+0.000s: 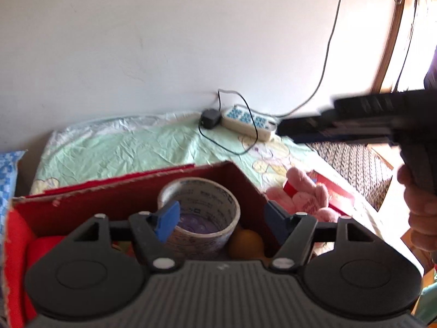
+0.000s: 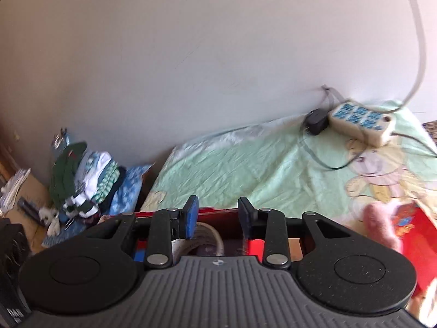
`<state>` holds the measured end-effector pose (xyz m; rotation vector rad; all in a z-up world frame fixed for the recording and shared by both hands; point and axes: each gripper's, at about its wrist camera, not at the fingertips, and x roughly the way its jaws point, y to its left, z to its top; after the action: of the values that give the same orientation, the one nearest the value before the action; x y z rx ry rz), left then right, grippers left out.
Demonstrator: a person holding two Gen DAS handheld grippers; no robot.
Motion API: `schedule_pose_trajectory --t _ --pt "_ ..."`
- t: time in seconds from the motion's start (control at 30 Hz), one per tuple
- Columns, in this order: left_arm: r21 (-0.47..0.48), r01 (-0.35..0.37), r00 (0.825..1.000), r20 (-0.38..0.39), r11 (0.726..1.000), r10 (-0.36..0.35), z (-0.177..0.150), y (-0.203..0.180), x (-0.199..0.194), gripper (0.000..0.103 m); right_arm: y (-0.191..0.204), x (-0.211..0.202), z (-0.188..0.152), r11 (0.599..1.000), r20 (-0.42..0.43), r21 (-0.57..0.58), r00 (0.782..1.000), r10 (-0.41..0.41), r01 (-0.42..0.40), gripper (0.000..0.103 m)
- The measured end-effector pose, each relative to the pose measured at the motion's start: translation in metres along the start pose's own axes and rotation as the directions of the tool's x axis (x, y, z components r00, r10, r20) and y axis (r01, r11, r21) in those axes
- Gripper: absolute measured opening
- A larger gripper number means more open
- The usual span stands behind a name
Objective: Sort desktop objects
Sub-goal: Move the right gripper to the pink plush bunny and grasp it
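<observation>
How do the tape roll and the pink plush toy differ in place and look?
The tape roll sits inside the red box, tilted; the pink plush toy lies outside it on the green sheet. The tape roll is a pale hollow ring; the plush toy is soft and lumpy. Neither is gripped.

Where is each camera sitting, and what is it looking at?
Left wrist: rides on the left gripper, looking forward and down into the red box holding a tape roll; shows its own fingers, the right gripper and a hand.
Right wrist: rides on the right gripper, facing the green sheet and wall; shows its own fingers.
Shared: box, tape roll, power strip, pink plush.
</observation>
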<state>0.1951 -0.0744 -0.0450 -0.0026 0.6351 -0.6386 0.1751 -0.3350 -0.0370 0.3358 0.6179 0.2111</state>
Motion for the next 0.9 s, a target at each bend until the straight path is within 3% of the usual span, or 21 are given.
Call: schedule_pose_trajectory --t 0.13,0.23,0.37,0.53,0.6,0.67,0.77,0.9 --pt "-0.05 0.034 0.999 0.033 0.998 -0.032 -0.011 -0.001 -0.025 0.081 -0.027 -0.028 -0.029 0.993 -0.016 -0.013 0.993 -0.119 0.119 0.038" --pt "-0.063 0.077 0.996 0.059 0.995 -0.073 -0.018 -0.017 -0.041 0.102 -0.054 -0.043 -0.051 0.982 -0.055 0.011 0.98 -0.19 0.191 0.038" --pt "-0.038 0.149 0.987 0.06 0.988 -0.147 -0.018 -0.053 -0.041 0.102 -0.089 -0.052 -0.075 0.968 -0.115 0.106 0.969 -0.217 0.229 0.038" --pt "-0.013 0.196 0.98 -0.021 0.981 -0.196 -0.015 -0.112 -0.012 0.102 -0.113 -0.053 -0.074 0.968 -0.129 0.133 0.972 -0.197 0.213 0.038" --pt "-0.025 0.196 0.979 -0.047 0.98 -0.197 -0.015 -0.134 0.004 0.102 -0.123 -0.057 -0.069 0.973 -0.123 0.142 0.978 -0.167 0.183 0.044" --pt "-0.008 0.175 0.983 -0.062 0.985 -0.175 -0.017 -0.156 0.022 0.102 -0.137 -0.061 -0.066 0.975 -0.124 0.163 0.983 -0.133 0.153 0.051" --pt "0.021 0.132 0.987 -0.099 0.991 -0.129 -0.022 -0.185 0.055 0.102 -0.159 -0.065 -0.065 0.974 -0.137 0.176 0.983 -0.119 0.143 0.051" --pt "-0.011 0.079 0.982 -0.17 0.997 -0.08 -0.033 -0.204 0.1 0.102 -0.191 -0.069 -0.064 0.969 -0.144 0.227 0.987 -0.069 0.101 0.051"
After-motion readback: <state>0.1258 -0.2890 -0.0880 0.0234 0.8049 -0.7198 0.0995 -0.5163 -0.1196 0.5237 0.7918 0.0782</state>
